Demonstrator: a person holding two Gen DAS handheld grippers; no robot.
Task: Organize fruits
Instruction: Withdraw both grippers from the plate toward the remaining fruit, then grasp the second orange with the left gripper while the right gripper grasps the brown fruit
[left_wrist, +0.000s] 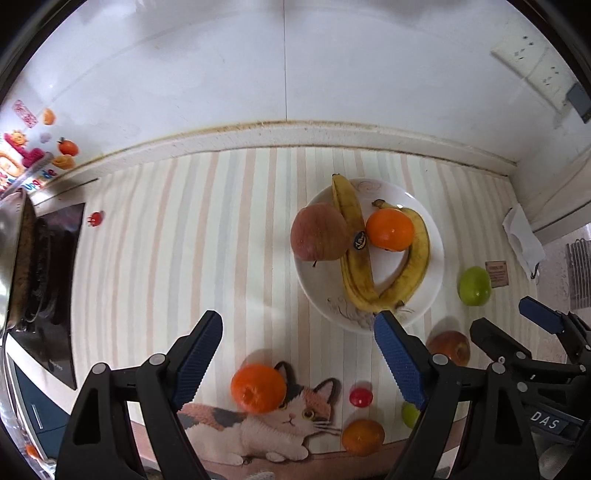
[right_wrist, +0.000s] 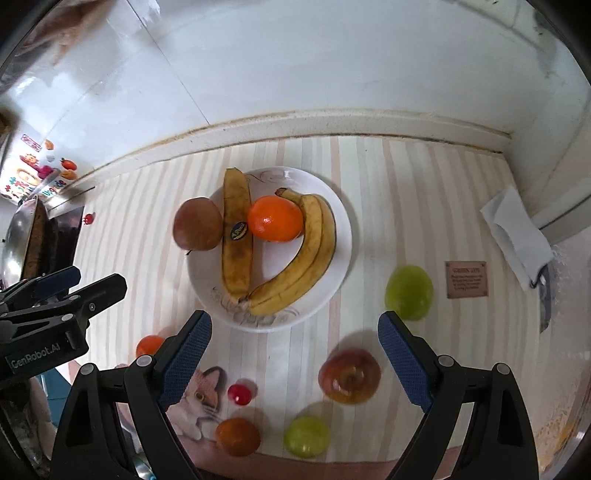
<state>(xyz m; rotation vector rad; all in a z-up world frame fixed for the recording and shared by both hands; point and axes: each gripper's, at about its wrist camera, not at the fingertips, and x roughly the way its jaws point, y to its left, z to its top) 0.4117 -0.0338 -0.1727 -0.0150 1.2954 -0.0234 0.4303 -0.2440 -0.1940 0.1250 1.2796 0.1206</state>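
Note:
A white plate holds bananas, an orange and a red apple. Loose on the striped mat lie an orange, a second red apple, a green apple, a small red fruit, a small orange and a small green fruit. My left gripper is open and empty above the loose orange. My right gripper is open and empty above the loose apple.
A stove top with a pan lies at the left. A folded white cloth and a small brown card lie at the right. The tiled wall runs behind the counter.

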